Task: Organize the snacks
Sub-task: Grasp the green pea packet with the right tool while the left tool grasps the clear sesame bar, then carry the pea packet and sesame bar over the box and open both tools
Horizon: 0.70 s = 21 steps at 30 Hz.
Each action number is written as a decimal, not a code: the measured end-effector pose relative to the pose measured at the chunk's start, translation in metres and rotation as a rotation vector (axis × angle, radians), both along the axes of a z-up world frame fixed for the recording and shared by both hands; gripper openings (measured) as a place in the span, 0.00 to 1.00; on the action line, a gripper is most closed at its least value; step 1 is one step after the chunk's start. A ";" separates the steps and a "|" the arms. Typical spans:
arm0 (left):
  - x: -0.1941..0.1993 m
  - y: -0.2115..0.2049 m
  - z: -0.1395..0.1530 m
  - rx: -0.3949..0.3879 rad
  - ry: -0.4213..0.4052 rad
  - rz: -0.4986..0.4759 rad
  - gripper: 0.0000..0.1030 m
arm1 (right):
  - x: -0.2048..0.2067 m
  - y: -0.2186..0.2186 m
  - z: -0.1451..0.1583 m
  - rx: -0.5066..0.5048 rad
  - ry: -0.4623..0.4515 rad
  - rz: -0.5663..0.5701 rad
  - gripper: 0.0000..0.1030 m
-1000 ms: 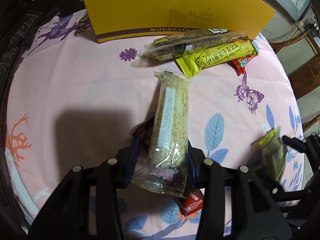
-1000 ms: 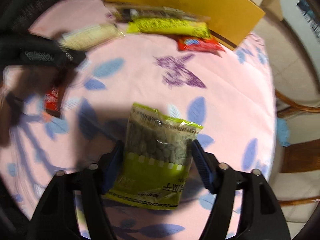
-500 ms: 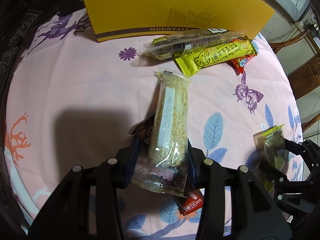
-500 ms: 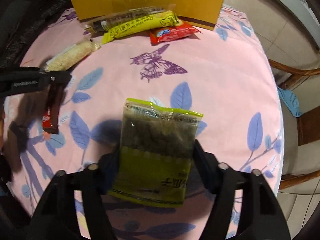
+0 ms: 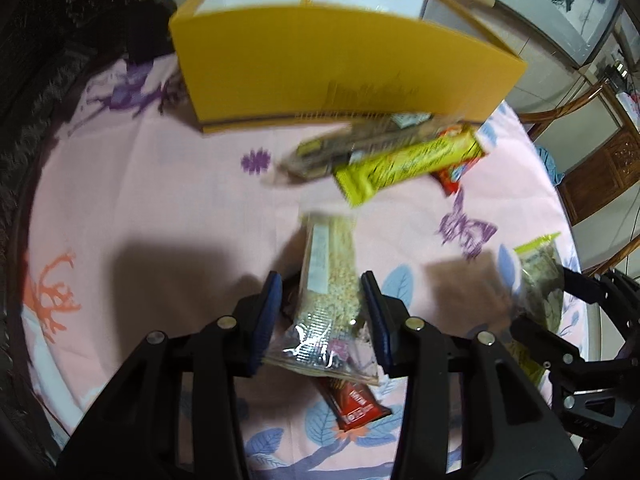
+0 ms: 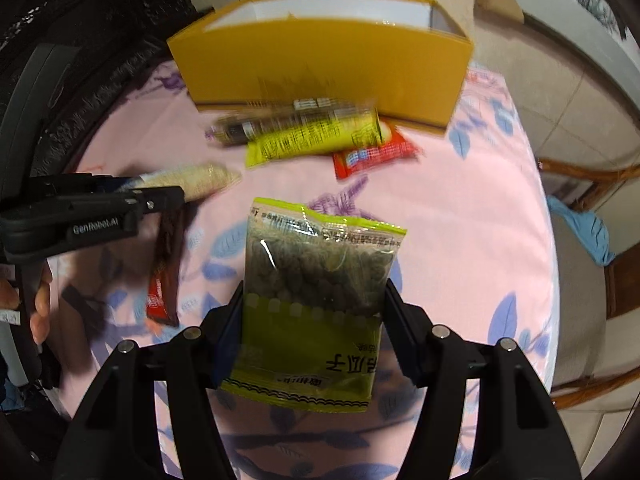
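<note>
- Left gripper (image 5: pixel 322 312): jaws clamped on the sesame bar (image 5: pixel 330 276), lifted clear for the far yellow box (image 5: pixel 340 68).
- Right gripper (image 6: pixel 312 320): jaws pinching the green seed packet (image 6: pixel 316 300), aimed toward the box's open top.

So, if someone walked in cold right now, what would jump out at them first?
Probably the big yellow box, open-topped at the table's far edge, with three snack packets heaped against its front. Then the two loads: the right gripper clamps a green seed bag, and the left gripper a pale grain bar, both lifted above the pink cloth.
</note>
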<state>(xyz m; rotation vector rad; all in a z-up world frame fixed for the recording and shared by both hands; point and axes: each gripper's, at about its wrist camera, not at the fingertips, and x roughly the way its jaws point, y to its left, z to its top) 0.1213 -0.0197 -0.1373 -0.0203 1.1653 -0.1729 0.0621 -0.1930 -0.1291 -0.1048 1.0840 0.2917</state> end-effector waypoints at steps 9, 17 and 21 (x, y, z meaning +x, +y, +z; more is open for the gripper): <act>0.001 -0.001 -0.014 0.004 0.057 0.007 0.28 | 0.022 0.004 0.018 0.020 -0.046 0.000 0.62; 0.000 0.003 0.008 -0.014 0.000 0.023 0.27 | 0.024 0.005 0.020 0.033 -0.055 0.000 0.62; 0.004 0.005 0.033 -0.036 -0.049 0.034 0.27 | 0.028 0.006 0.025 0.044 -0.068 0.000 0.62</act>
